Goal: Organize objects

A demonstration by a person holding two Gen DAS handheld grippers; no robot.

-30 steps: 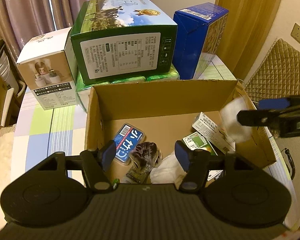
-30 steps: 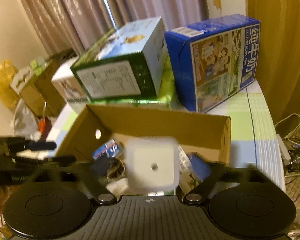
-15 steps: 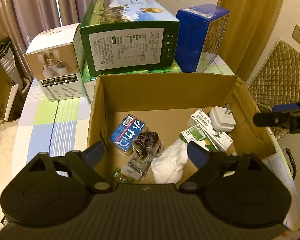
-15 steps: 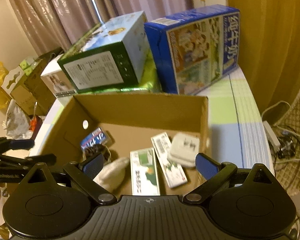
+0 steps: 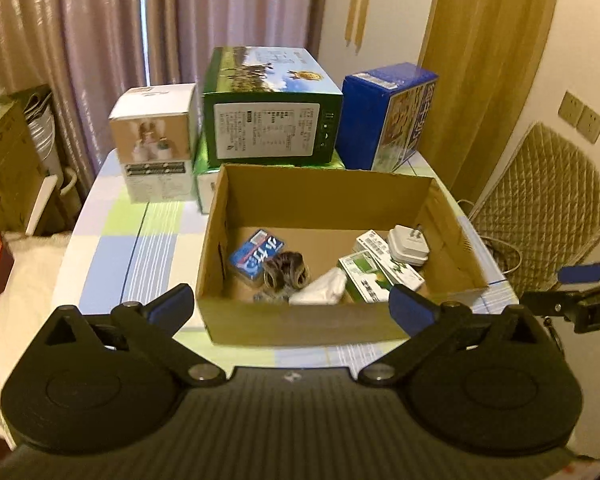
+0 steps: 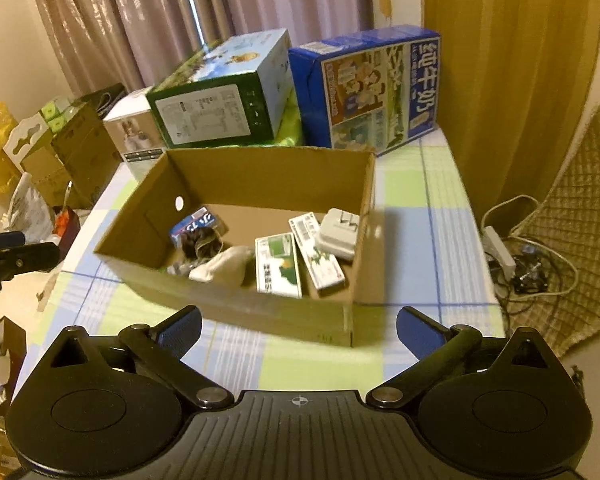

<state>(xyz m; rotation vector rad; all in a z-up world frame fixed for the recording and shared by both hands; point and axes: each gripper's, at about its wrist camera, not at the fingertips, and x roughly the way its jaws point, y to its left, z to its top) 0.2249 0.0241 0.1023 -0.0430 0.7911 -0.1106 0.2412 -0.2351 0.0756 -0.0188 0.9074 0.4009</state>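
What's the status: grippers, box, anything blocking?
Left gripper open, empty. Right gripper open, empty, short of the box. Charger lies inside on the cartons. Nothing over the box opening.

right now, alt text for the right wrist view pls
An open cardboard box on a checked tablecloth holds a white charger, small packets and a white cloth. The right gripper, fingers open and empty, hangs before it.

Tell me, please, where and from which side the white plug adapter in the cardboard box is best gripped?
Grip the white plug adapter across its flat side faces, coming straight down from above: it rests on the cartons near the cardboard box's right wall, prongs up, so a sideways approach looks blocked.
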